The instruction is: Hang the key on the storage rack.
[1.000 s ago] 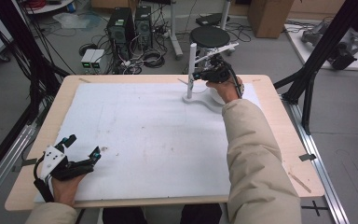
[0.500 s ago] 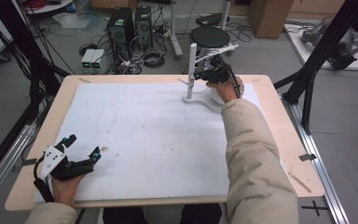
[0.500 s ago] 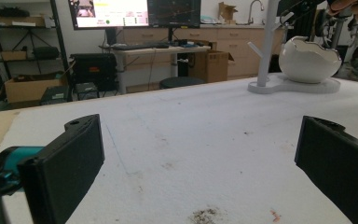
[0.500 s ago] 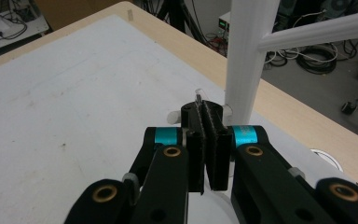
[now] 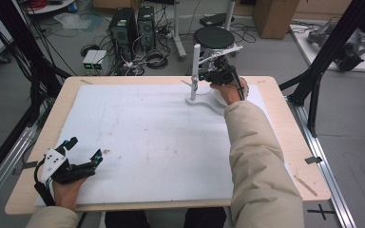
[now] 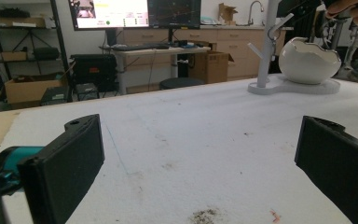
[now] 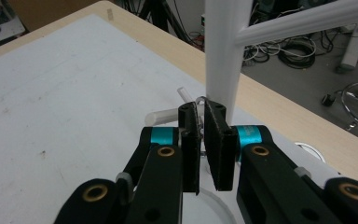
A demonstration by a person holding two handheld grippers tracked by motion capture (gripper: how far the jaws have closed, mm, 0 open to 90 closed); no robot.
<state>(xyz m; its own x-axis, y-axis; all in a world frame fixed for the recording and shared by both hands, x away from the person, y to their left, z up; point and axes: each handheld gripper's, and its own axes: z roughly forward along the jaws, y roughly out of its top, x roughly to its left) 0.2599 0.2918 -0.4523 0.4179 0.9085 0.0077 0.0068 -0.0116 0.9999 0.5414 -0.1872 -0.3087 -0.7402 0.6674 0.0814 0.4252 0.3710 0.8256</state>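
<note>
A white stand with a tall post (image 5: 196,66) and side pegs rises from a flat white base (image 5: 204,100) at the far middle of the table. In the left gripper view an egg-shaped white bowl (image 6: 307,60) rests on that base beside the post (image 6: 266,46). My right gripper (image 5: 202,75) is held right at the post (image 7: 221,56), jaws nearly together (image 7: 200,109), pinching a small metal ring (image 7: 200,99) at their tips. My left gripper (image 5: 84,148) rests on the near left of the table, jaws wide apart (image 6: 205,154) with nothing between them.
A white mat (image 5: 147,137) covers most of the wooden table (image 5: 285,142), with a few dirt specks (image 6: 205,215) in front of the left gripper. A black stool (image 5: 214,37), computers and cables lie on the floor beyond the far edge.
</note>
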